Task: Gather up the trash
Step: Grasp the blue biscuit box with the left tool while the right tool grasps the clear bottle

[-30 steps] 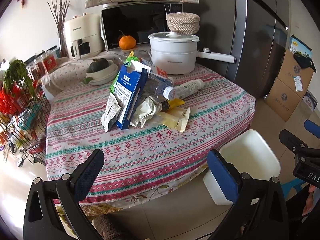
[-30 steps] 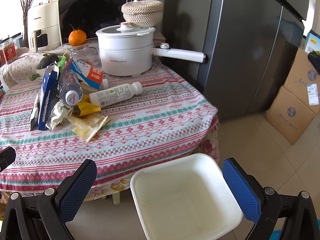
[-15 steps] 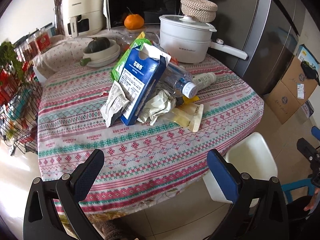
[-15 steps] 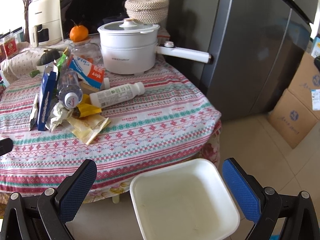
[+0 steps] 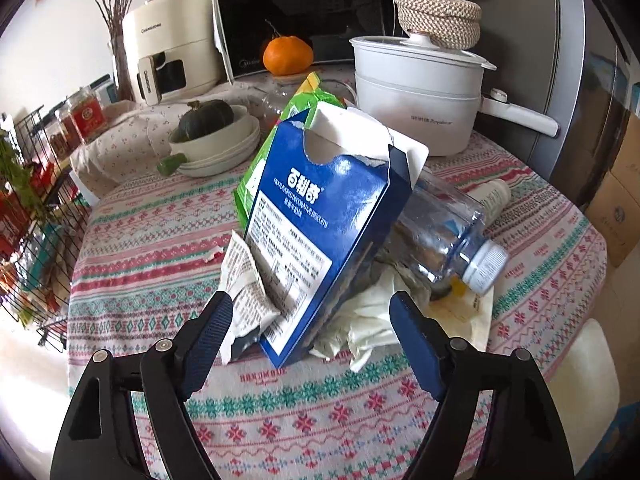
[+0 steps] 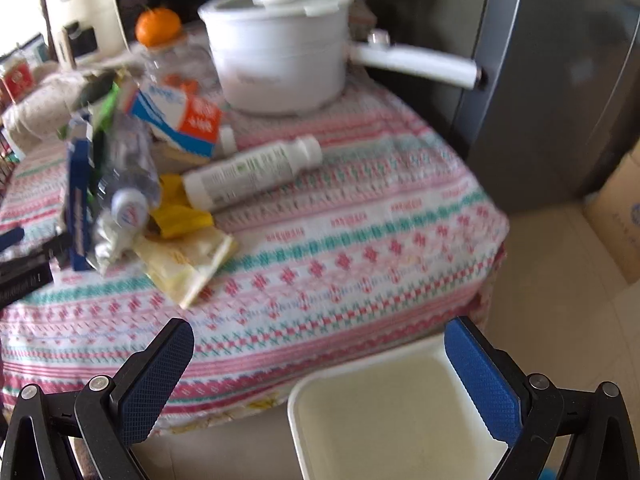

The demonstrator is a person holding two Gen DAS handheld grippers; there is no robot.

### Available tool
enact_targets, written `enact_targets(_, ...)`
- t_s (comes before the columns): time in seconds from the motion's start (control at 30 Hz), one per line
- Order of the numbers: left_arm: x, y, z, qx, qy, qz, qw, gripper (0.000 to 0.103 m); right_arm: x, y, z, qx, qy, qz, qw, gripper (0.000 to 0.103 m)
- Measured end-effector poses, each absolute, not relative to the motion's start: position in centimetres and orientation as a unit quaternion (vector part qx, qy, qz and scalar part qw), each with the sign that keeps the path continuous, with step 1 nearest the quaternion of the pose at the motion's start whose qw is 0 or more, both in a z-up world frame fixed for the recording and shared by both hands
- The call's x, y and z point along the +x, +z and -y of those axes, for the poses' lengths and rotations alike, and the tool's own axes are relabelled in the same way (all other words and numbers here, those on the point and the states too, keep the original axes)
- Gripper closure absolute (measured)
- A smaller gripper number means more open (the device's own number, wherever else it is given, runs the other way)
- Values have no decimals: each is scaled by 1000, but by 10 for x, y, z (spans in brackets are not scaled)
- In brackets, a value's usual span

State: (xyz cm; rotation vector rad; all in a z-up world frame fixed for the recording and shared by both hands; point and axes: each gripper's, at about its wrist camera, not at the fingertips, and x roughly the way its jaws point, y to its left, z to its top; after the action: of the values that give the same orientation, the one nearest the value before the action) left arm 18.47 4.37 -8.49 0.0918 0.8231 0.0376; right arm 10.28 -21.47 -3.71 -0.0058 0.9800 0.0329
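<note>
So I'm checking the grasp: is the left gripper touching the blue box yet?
Apart: the left wrist view shows the left gripper closing, both pads short of the blue box.

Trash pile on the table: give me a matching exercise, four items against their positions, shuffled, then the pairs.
Items:
1. blue biscuit box
2. clear plastic bottle
3. white bottle
4. white bin

Positions:
A. on the floor beside the table
B. lying alone on the cloth, cap toward the pot
C. propped up on its end, torn top open
D. lying against the box, cap toward the camera

Pairs: 1-C, 2-D, 3-B, 4-A
</note>
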Motion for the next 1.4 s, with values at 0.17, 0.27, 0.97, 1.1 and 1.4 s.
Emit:
enact_targets(0.17,202,-93,-34,75,46,-388,917,27,116,-47,227,14,4,-482,876,0)
enact_targets(0.27,209,-99,-31,94,56,-383,917,32,118,-49,229,16,6,-488,873,0)
enact_targets(0.97,164,-34,-98,-58,-16,-397,916,78,165,-37,167,41,133,-492,859,0)
enact_targets(1.1,152,-21,-115,-85,-33,-401,912,78,194,-43,136,26,153,-507,848,2)
enact_targets(1.4,134,-12,-148,-119,-33,-403,907,78,263,-63,92,93,218,-531,814,9)
